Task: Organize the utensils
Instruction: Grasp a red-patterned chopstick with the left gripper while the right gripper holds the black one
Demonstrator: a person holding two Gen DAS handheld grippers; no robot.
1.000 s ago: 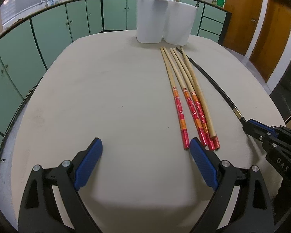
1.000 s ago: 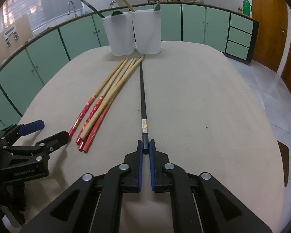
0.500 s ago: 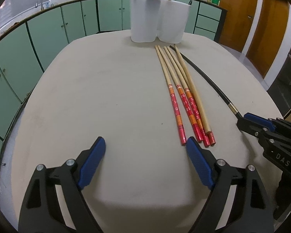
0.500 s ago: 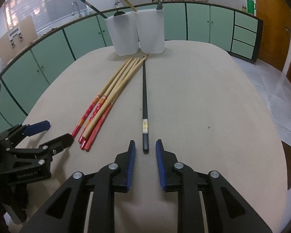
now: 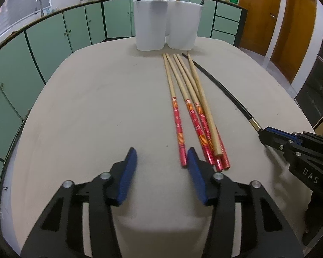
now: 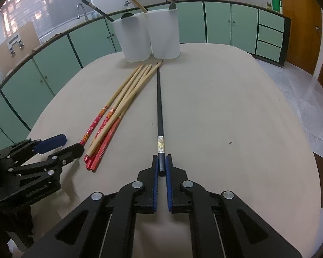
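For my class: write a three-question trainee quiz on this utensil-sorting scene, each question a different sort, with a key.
1. True or false: the right gripper is shut on the black chopstick.
2. How many white containers stand at the table's far end?
3. Multiple choice: the left gripper holds A) a red-ended chopstick, B) a spoon, C) nothing.

Key
1. True.
2. Two, side by side.
3. C: its jaws, which have just been closing, are empty; the red-ended chopsticks lie beside its right finger.

White letters "DAS" stand on the black body of the right hand-held gripper [image 5: 261,133], cut off at the frame's edge
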